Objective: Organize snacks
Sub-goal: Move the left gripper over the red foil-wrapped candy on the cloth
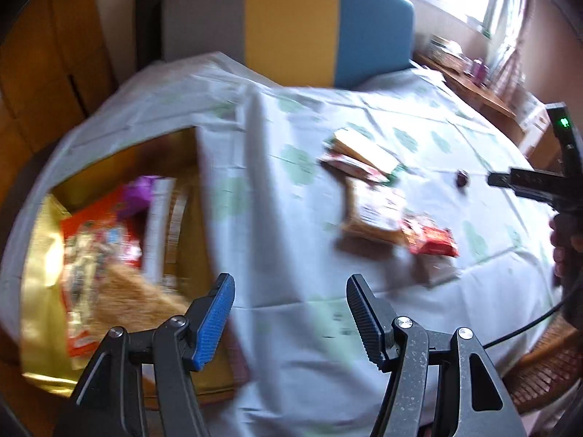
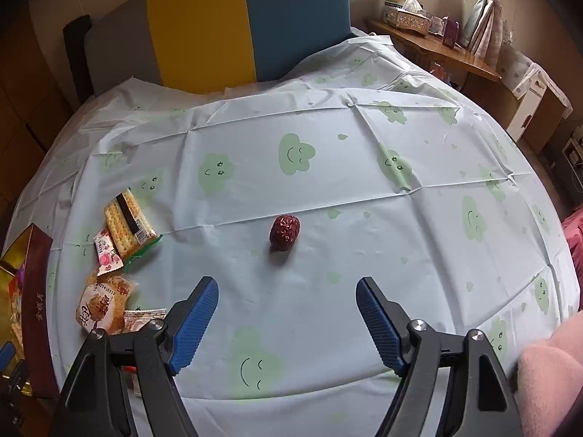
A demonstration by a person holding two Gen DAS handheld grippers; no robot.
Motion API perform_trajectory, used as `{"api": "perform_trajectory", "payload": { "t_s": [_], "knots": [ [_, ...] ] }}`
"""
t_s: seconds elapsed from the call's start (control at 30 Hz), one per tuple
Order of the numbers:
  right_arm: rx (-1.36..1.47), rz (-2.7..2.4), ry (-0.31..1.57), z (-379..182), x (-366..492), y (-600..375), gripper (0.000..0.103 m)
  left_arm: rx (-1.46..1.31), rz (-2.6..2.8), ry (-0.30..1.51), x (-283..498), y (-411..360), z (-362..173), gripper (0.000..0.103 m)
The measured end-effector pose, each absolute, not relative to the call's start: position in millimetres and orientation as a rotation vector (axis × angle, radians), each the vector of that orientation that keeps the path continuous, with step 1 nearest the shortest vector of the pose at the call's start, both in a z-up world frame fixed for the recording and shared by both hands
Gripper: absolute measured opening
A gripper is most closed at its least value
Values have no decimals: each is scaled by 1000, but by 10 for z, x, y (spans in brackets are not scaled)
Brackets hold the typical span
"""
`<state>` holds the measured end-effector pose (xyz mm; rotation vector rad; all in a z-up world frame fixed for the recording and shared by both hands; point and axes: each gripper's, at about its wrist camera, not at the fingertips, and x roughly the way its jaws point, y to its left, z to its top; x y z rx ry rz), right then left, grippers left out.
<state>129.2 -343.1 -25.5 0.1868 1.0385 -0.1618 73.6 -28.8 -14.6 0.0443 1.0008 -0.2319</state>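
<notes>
My left gripper [image 1: 289, 284] is open and empty above the tablecloth, just right of a gold box [image 1: 40, 273] holding several snack packets [image 1: 98, 244]. A blurred pile of packets [image 1: 379, 200] lies ahead of it. My right gripper [image 2: 288, 287] is open and empty, a short way in front of a dried red date [image 2: 285, 232] on the cloth; the date also shows in the left wrist view [image 1: 462, 177]. A cracker pack [image 2: 127, 224], a pink candy [image 2: 106, 253], a round cake packet [image 2: 104, 300] and another wrapper [image 2: 142, 318] lie left of the right gripper.
A table [image 2: 364, 255] with a pale cloud-print cloth fills both views. A chair back [image 2: 218, 25] in grey, yellow and blue stands behind it. A wooden desk [image 2: 437, 47] with a tissue box is at the back right. A pink sleeve [image 2: 546, 375] is at the right edge.
</notes>
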Motion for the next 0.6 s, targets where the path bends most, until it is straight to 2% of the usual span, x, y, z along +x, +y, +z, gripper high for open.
{"api": "perform_trajectory", "payload": {
  "t_s": [0.17,0.3,0.6],
  "knots": [
    [186,-157,1037,-236,1289,-3425,80,10,-334,1069,764,-612,-254,64],
    [180,-149,1030,-224,1286,-3405,79,-31,-404,1098,787,-836,-282,59],
    [187,-142,1021,-196,1280,-3414,80,-153,-450,1146,1074,-1234,-397,61]
  ]
}}
